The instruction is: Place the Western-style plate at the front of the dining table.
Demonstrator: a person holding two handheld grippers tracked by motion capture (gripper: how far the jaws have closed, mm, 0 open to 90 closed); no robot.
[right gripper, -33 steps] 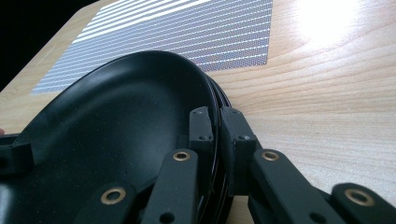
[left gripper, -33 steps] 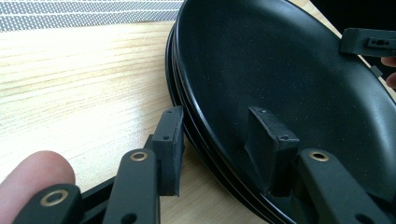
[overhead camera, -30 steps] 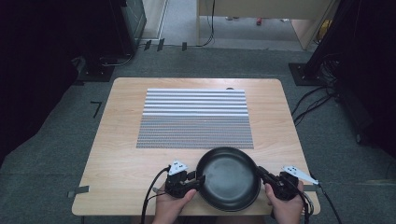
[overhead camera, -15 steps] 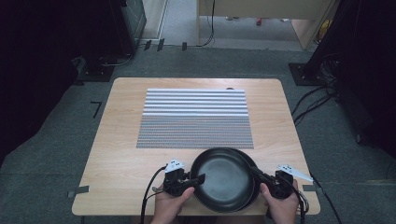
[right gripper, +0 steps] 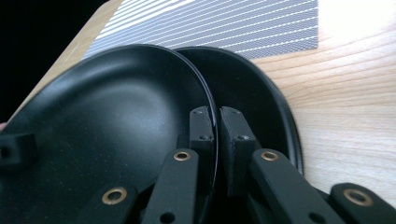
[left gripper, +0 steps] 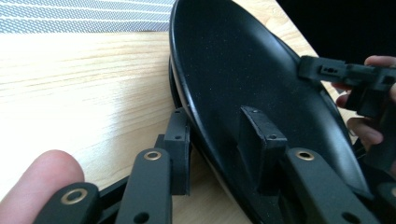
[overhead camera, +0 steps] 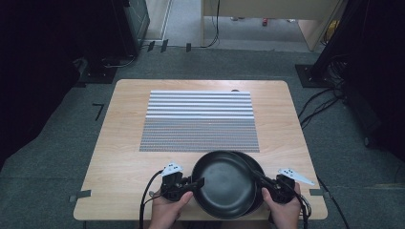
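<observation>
Gripping the upper black plate (overhead camera: 222, 183), both tongs (overhead camera: 197, 182) (overhead camera: 260, 177) work over a wooden table (overhead camera: 119, 143) bearing a striped mat (overhead camera: 199, 121).

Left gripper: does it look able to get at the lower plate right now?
Probably not. The top plate lies over most of the lower plate, whose exposed rim is on the right side. The left gripper is at the top plate's left rim, its jaws just closing around it.
</observation>
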